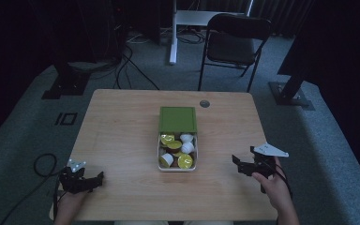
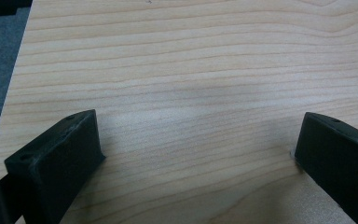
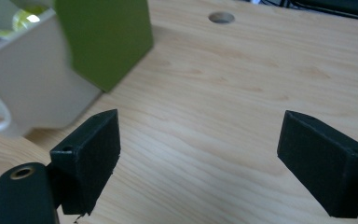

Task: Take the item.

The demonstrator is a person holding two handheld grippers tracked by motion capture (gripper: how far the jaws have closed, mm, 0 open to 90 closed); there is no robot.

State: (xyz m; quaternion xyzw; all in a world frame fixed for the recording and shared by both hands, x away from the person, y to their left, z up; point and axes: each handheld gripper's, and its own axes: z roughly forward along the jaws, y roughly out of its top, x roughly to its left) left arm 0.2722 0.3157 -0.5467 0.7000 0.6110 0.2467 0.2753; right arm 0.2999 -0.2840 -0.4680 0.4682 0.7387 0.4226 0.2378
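Observation:
A white box [image 1: 160,157] with a green lid [image 1: 178,118] slid toward the far side stands mid-table; inside lie several yellow-green and white capsules [image 1: 177,150]. My left gripper [image 1: 93,180] rests open near the table's front left corner, nothing between its jaws, which stand wide over bare wood in the left gripper view [image 2: 198,149]. My right gripper [image 1: 240,164] is open at the front right, a hand's width right of the box. In the right gripper view [image 3: 200,158] the box's white wall [image 3: 37,88] and green lid [image 3: 107,37] sit at upper left.
The wooden table [image 1: 122,122] has a round cable hole [image 1: 204,103] near its far edge, also the cable hole [image 3: 221,17] in the right gripper view. A black folding chair [image 1: 234,44] and stand legs are on the carpet beyond. A cable [image 1: 42,166] trails left.

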